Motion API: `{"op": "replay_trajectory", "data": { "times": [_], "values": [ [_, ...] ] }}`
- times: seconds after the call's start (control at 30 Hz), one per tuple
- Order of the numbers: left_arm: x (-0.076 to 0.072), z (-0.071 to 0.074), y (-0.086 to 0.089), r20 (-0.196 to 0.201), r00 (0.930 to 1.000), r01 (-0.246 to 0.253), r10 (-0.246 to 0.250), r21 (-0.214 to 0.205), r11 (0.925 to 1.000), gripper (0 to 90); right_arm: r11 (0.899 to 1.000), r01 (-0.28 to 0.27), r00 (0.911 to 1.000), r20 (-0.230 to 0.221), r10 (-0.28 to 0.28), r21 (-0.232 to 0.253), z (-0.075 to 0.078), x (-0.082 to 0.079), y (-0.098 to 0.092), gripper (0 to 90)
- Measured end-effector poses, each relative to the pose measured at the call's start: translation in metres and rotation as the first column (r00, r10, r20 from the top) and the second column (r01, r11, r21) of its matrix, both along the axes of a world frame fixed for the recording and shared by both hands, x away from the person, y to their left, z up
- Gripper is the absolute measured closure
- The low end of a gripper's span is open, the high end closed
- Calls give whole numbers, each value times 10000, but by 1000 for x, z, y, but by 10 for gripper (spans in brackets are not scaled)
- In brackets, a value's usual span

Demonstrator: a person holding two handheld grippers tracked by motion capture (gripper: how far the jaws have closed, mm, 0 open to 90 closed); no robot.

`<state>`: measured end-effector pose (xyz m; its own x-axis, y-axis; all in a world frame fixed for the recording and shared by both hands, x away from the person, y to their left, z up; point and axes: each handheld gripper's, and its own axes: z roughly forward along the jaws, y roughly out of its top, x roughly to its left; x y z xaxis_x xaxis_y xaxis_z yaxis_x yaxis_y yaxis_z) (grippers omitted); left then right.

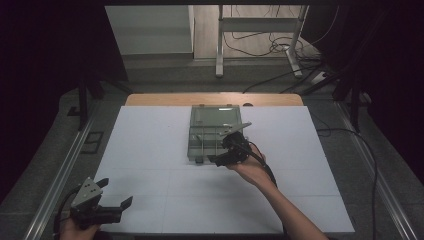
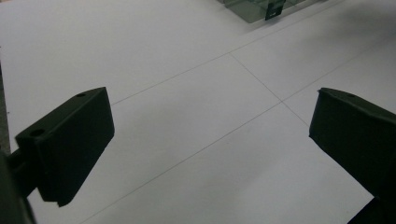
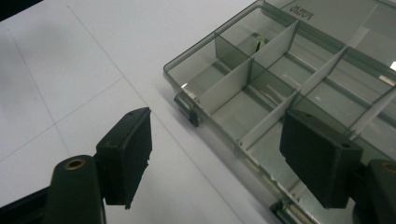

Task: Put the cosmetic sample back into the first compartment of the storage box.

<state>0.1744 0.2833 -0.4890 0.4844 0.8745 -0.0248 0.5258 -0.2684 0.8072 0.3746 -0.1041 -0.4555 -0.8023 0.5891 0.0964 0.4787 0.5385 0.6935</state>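
A clear, smoky plastic compartment box (image 1: 212, 131) lies at the middle of the white table (image 1: 150, 150), its lid open toward the far side. White dividers split it into several cells (image 3: 280, 70). My right gripper (image 1: 220, 149) hovers at the box's near edge, jaws open and nothing between them. In the right gripper view (image 3: 215, 154) one jaw is over the table and the other over the box's front cells, close to a front latch (image 3: 187, 106). My left gripper (image 1: 117, 191) rests at the table's near left corner, open and empty (image 2: 210, 135). A corner of the box (image 2: 254, 10) is far ahead of it.
A wooden table edge (image 1: 215, 99) runs behind the white surface. Beyond it are desk legs (image 1: 219, 45) and loose cables (image 1: 280, 47) on the floor. Metal rails (image 1: 60, 175) flank the table on both sides. The right gripper's cable (image 1: 267, 172) trails along the forearm.
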Motion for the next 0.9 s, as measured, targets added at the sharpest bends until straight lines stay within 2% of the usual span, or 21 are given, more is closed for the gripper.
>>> {"op": "replay_trajectory", "data": {
  "times": [0.17, 0.4, 0.9],
  "values": [
    [0, 0, 0, 10, 10000, 2, -2, 3, 10000, 7, 9999, -43, 9999, -91, 44, 119, 0, -10, -8, 190],
    [0, 0, 0, 15, 10000, -5, 5, 44, 10000, 7, 9998, -168, 9999, 36, 167, 80, 2, -22, -19, 96],
    [0, 0, 1, -15, 10000, -17, 17, -58, 10000, 6, 9998, -93, 9999, 69, 91, 197, 3, -42, -43, 57]
  ]
}}
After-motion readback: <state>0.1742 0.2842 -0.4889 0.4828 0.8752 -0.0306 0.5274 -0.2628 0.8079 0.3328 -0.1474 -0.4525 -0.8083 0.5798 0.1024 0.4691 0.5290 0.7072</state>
